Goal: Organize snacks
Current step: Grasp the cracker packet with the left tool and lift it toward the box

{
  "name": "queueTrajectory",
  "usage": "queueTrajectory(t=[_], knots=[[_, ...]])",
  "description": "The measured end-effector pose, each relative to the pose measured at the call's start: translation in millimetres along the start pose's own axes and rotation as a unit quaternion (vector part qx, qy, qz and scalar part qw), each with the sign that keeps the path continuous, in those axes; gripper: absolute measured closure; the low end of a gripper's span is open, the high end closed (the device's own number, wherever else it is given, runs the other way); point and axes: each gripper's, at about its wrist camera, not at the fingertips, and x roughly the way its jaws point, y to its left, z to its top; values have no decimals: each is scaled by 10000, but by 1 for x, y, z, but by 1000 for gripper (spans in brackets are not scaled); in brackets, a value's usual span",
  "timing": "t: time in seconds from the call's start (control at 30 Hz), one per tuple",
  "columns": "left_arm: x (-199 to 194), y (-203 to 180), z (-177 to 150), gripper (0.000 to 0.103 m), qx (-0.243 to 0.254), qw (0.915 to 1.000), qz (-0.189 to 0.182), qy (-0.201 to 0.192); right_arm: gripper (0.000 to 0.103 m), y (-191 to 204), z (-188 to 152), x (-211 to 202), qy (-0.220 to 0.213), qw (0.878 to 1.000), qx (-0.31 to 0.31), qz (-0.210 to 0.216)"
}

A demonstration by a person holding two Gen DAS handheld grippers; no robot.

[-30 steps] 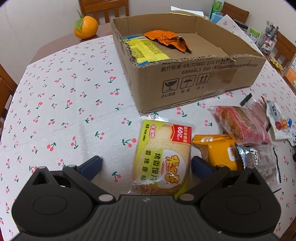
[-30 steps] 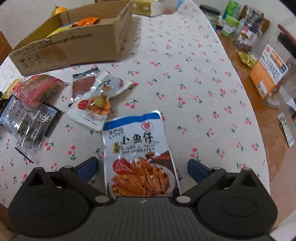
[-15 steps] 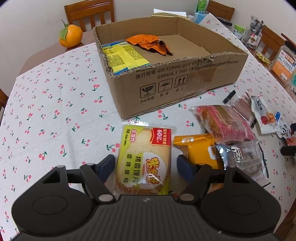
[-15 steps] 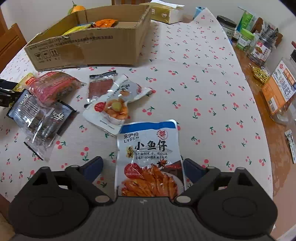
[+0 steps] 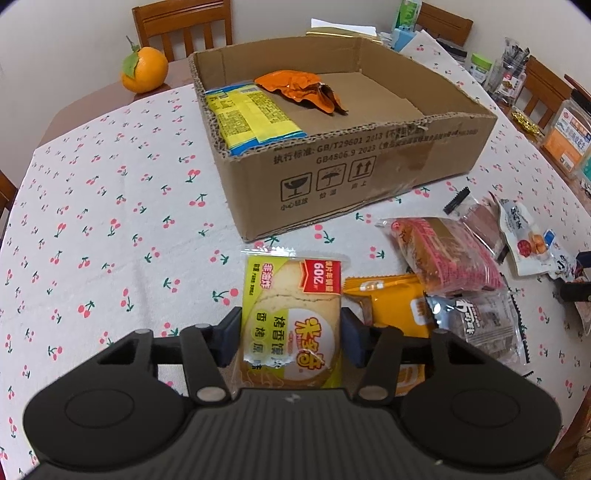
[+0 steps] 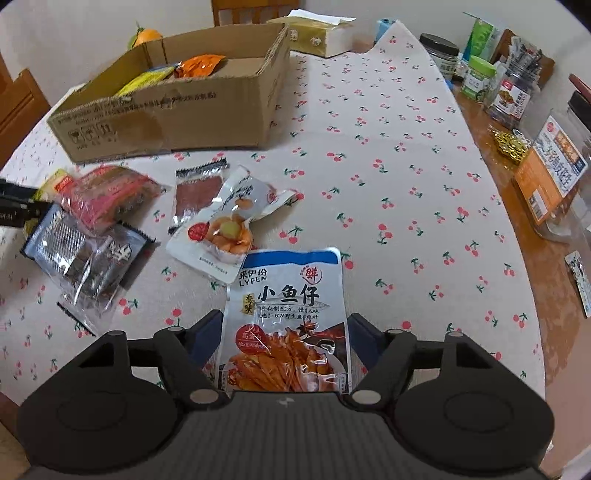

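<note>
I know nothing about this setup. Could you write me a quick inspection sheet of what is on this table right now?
Surface: cherry-print tablecloth.
Job's things: cardboard box holding two packets; loose snack packets beside it.
Clutter: orange, jars.
Grippers: left gripper pads pressing a yellow toast packet; right gripper closing around a blue fish snack pouch, not yet gripping.
Cables: nothing seen.
Surroundings: wooden chairs.
</note>
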Motion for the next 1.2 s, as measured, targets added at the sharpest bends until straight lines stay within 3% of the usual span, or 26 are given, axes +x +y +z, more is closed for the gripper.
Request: queueTrajectory(t=[0.53, 0.83, 1.2], knots=[[-14, -1, 0, 49, -157, 9999, 39, -32, 21, -6, 1, 8, 52, 10000, 70, -28], [-29, 1, -1, 49, -260, 9995, 177, -12, 30, -9, 4, -2, -8, 9999, 63, -81], [-59, -5, 3, 49, -466, 9987, 213, 51, 31, -16, 22, -37, -113, 9998, -166, -61]])
